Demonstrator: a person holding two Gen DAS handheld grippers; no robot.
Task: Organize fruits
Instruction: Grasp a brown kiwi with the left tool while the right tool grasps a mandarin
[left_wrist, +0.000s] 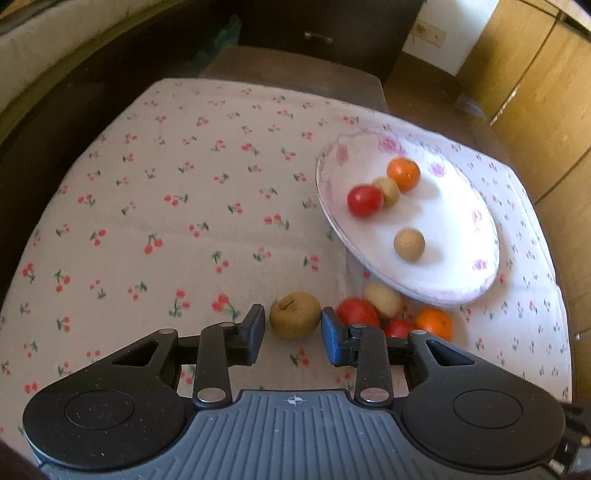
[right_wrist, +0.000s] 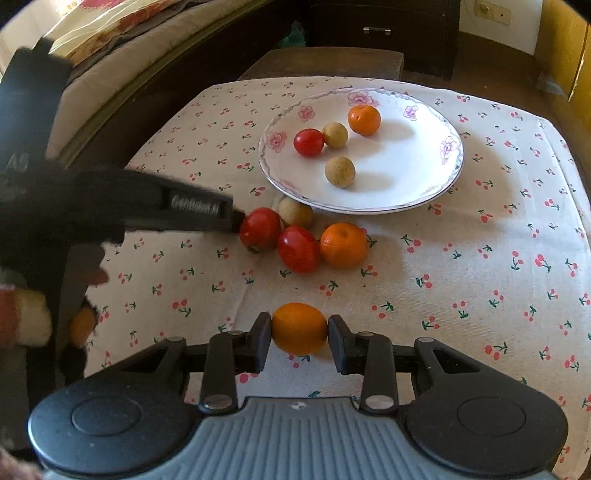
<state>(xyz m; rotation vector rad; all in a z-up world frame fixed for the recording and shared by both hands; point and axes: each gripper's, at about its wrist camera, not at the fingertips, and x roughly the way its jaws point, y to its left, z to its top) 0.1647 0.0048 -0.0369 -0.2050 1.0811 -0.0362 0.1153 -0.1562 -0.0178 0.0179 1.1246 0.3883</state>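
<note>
A brown round fruit (left_wrist: 294, 314) rests on the cherry-print cloth between the tips of my left gripper (left_wrist: 293, 317). A thin gap shows beside the left pad, so the gripper is open. My right gripper (right_wrist: 300, 325) is shut on an orange fruit (right_wrist: 300, 328), with both pads touching it. The white flowered plate (right_wrist: 406, 158) holds an orange (right_wrist: 364, 119), a red tomato (right_wrist: 309, 142) and two brown fruits (right_wrist: 340, 171). In front of the plate lie two red tomatoes (right_wrist: 259, 229), an orange (right_wrist: 343, 244) and a brown fruit (right_wrist: 295, 212).
The cloth-covered table (left_wrist: 166, 221) has bare cloth to the left of the plate (left_wrist: 443, 221). A cushioned seat (right_wrist: 110, 66) runs along the left side. A dark cabinet (right_wrist: 380, 33) stands behind and wooden doors (left_wrist: 535, 92) to the right. A person's hand (right_wrist: 33, 317) holds the left gripper's handle.
</note>
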